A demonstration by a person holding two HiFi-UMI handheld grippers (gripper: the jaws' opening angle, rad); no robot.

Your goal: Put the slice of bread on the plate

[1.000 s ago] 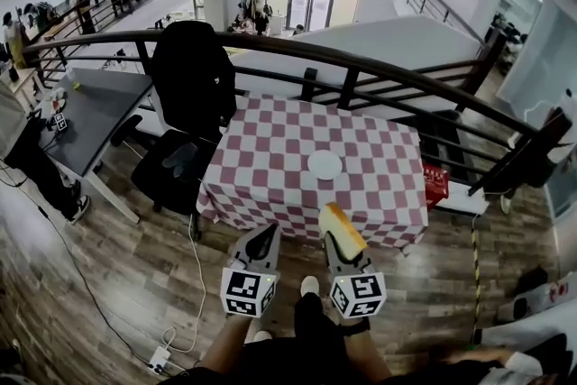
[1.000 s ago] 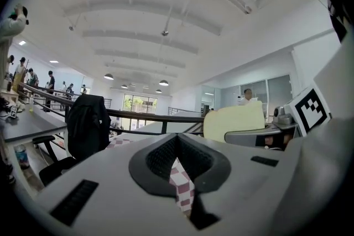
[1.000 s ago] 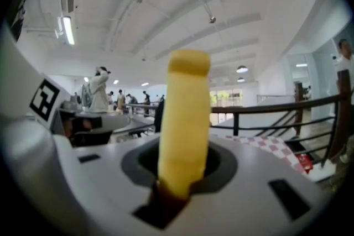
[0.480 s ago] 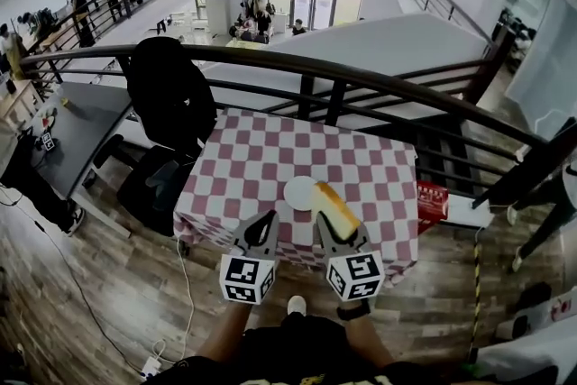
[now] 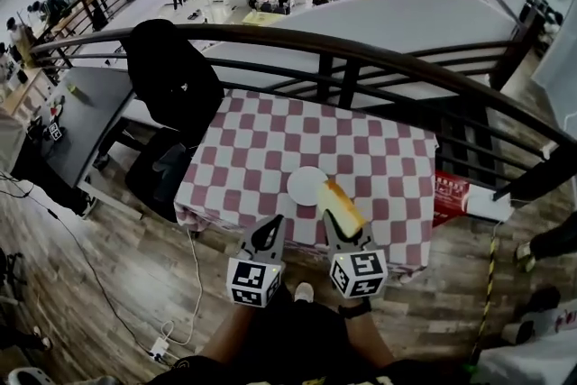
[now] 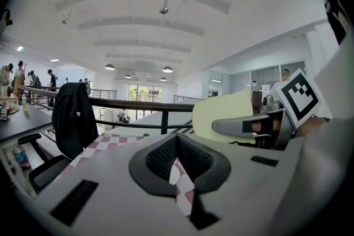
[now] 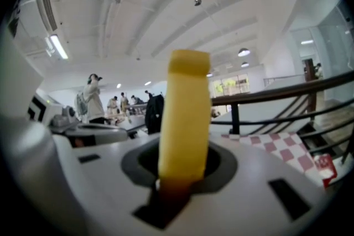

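Bread slice [image 5: 341,205] is clamped in the right gripper [image 5: 340,230], held above the checked table [image 5: 379,149] near the plate [image 5: 301,186]. Left gripper [image 5: 269,234] is closed, empty. Transport step is judged in hand. Next: slice to be centred over plate, lowered, released.

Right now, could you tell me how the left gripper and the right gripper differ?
The right gripper is shut on the slice of bread; the left gripper has its jaws together on nothing. In the head view the right gripper's bread overlaps the plate at its edge; the left gripper sits below it. Both point toward the checkered table.
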